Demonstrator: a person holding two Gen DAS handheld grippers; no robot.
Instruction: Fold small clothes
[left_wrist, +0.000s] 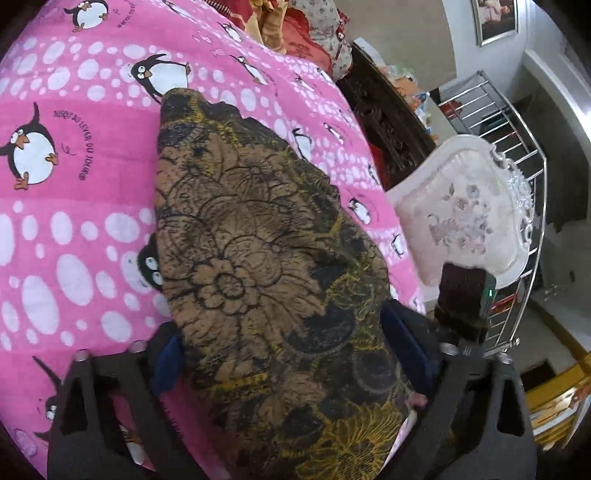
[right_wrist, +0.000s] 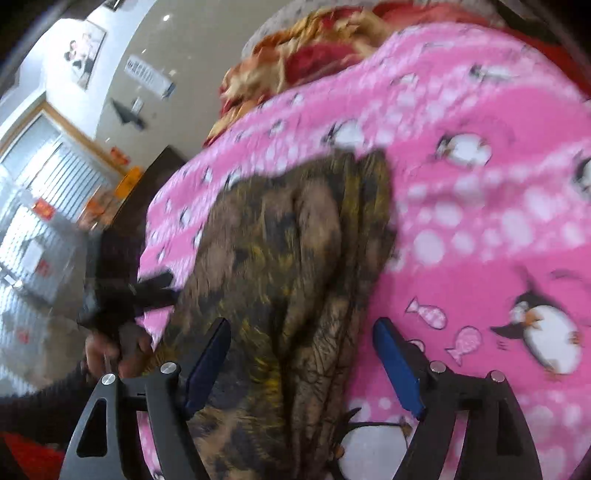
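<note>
Garment (left_wrist: 258, 240), a brown cloth printed with black and yellow flowers, lies in a long folded strip on the pink penguin-print blanket (left_wrist: 74, 221) that covers the bed. In the left wrist view it runs from the 6 o'clock edge up to a narrow end near 11 o'clock. Its right border sits near the blanket's edge, beyond which a white upholstered chair (left_wrist: 469, 218) and a metal rack (left_wrist: 517, 147) stand toward 3 o'clock.

Left tool (left_wrist: 295, 354) is open. Its blue pads (left_wrist: 406, 343) stand on either side of the near end of the cloth, spread wide and not pressing it, though the cloth bulges up between them.

Right tool (right_wrist: 303, 365) is likewise open over its end of the strip, where the cloth is ridged into lengthwise pleats. The right wrist view is motion-blurred, so whether the right-hand pad brushes the fabric edge cannot be told. At 9 o'clock in that view appear the other tool and the person's hand (right_wrist: 118, 347) gripping it.

Judged from this layout, the strip is ready for its next fold, end to end. For a clean result:
- each tool should take a corner of the same short end, through all layers;
- the ridges at the right tool's end should be smoothed flat first;
- the lifted end should travel straight along the strip's axis, toward 11 o'clock in the left view;
- edges should be aligned before release, well clear of the blanket's drop-off.
</note>
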